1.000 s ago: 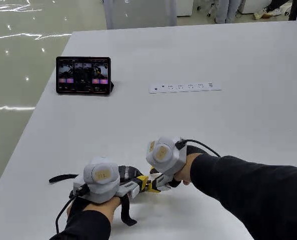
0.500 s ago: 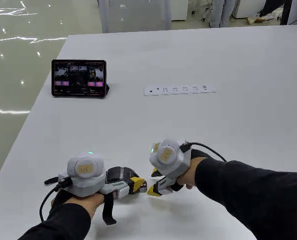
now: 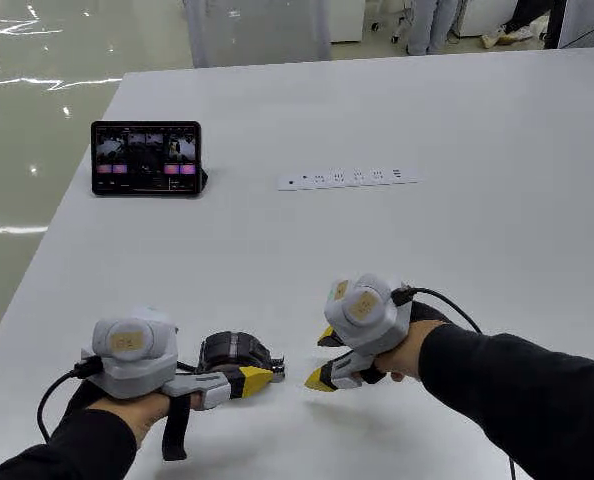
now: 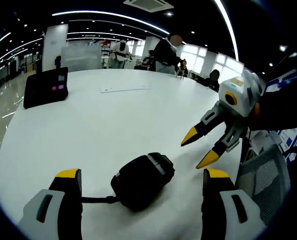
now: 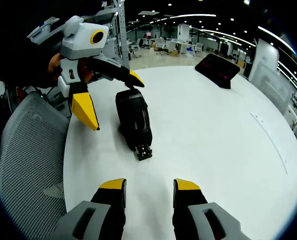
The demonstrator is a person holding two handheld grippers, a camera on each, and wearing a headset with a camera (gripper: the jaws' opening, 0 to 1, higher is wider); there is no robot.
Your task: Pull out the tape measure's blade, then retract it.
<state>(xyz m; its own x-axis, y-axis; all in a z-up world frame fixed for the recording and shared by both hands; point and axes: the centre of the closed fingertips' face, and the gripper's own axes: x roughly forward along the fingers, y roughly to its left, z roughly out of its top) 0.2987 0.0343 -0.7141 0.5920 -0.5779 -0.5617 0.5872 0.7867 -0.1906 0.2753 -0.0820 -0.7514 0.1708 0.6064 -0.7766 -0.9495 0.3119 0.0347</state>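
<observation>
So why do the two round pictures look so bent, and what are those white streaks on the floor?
Head view: straight lines, even light on the table, white glare streaks on the glossy floor. Left gripper view: a fisheye lens curves the table edge and the ceiling light strips. Right gripper view: same bulge, yet the tape measure looks sharp.
</observation>
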